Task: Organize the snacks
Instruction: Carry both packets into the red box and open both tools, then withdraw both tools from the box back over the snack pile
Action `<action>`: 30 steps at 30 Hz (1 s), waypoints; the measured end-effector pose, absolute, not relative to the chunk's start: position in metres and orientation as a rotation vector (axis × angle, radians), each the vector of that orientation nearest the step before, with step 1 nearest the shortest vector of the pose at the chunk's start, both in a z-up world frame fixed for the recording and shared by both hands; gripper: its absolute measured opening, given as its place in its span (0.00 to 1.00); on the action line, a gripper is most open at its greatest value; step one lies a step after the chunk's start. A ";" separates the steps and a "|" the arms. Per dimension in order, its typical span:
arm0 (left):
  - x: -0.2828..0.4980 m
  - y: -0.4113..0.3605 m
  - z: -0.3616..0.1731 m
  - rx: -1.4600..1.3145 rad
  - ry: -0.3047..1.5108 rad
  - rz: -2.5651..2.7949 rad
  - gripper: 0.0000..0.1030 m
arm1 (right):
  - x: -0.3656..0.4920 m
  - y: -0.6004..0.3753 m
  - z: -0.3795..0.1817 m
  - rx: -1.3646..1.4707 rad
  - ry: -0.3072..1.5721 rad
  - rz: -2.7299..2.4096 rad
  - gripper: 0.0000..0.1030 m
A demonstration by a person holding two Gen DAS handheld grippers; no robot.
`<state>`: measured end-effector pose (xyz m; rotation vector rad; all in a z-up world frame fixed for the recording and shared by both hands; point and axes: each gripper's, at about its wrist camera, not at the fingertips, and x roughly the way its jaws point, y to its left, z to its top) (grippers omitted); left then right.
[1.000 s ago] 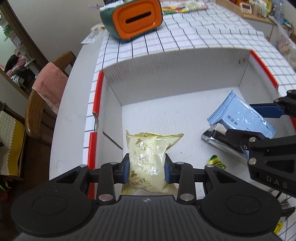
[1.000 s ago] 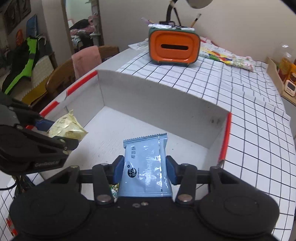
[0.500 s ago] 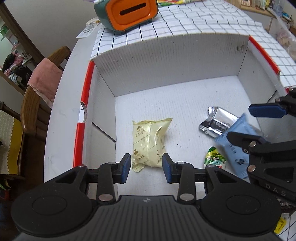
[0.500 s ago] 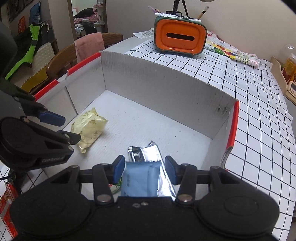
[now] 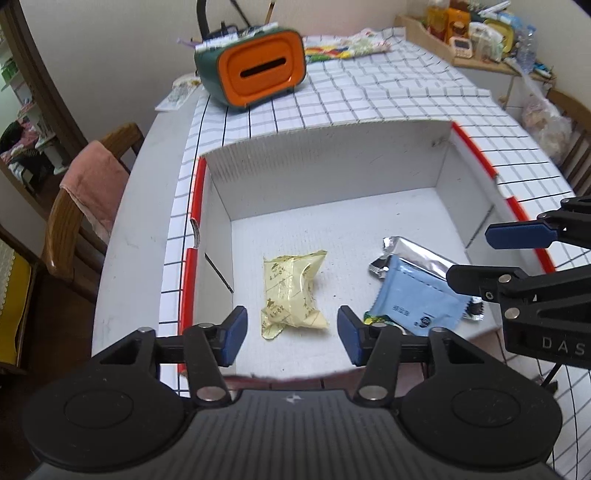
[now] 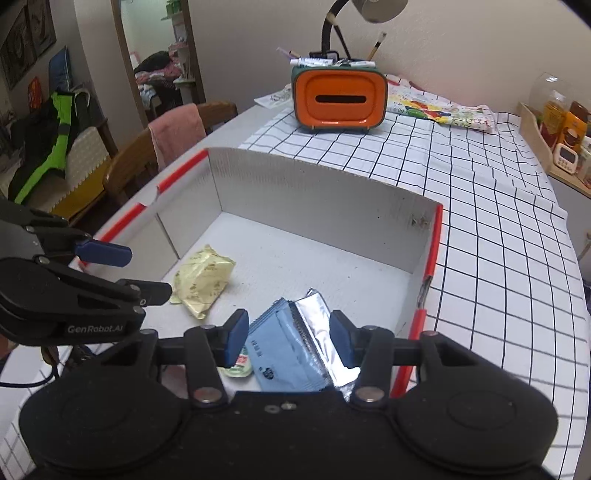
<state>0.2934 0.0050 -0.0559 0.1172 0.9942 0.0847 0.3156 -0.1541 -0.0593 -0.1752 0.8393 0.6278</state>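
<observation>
A white cardboard box [image 5: 325,177] with red edge strips stands on the checked tablecloth; it also shows in the right wrist view [image 6: 317,195]. On its floor lie a yellow snack packet [image 5: 291,291] [image 6: 203,280], a light blue packet [image 5: 417,299] [image 6: 284,350] on top of a silver foil packet [image 5: 417,258] [image 6: 321,332], and a small green packet [image 6: 240,363] half hidden under them. My left gripper [image 5: 290,330] is open and empty above the yellow packet's near end. My right gripper [image 6: 288,336] is open and empty above the blue packet.
An orange and green tissue box [image 5: 255,70] [image 6: 340,99] stands behind the cardboard box. A wooden chair with a pink towel [image 5: 88,188] is at the table's left. A tray of jars and bottles [image 5: 476,33] sits at the far right corner.
Both grippers let go of their packets and opened wide. The yellow and blue packets now lie on the box floor, and both grippers have drawn back and up.
</observation>
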 end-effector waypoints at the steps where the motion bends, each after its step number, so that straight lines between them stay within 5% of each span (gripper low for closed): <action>1: 0.289 0.004 -0.053 0.119 0.983 0.078 0.53 | 0.312 -0.155 -0.057 -0.166 0.836 0.628 0.47; 15: 0.223 0.007 -0.016 0.096 0.864 0.001 0.66 | 0.246 -0.173 -0.030 -0.071 0.769 0.594 0.58; 17: 0.211 0.006 -0.014 0.100 0.848 -0.008 0.69 | 0.237 -0.175 -0.028 -0.060 0.764 0.590 0.65; 19: 0.199 0.005 -0.012 0.105 0.833 -0.014 0.74 | 0.226 -0.178 -0.026 -0.053 0.743 0.579 0.84; 30: 0.146 0.010 -0.021 0.085 0.804 -0.058 0.83 | 0.172 -0.189 -0.032 -0.067 0.731 0.565 1.00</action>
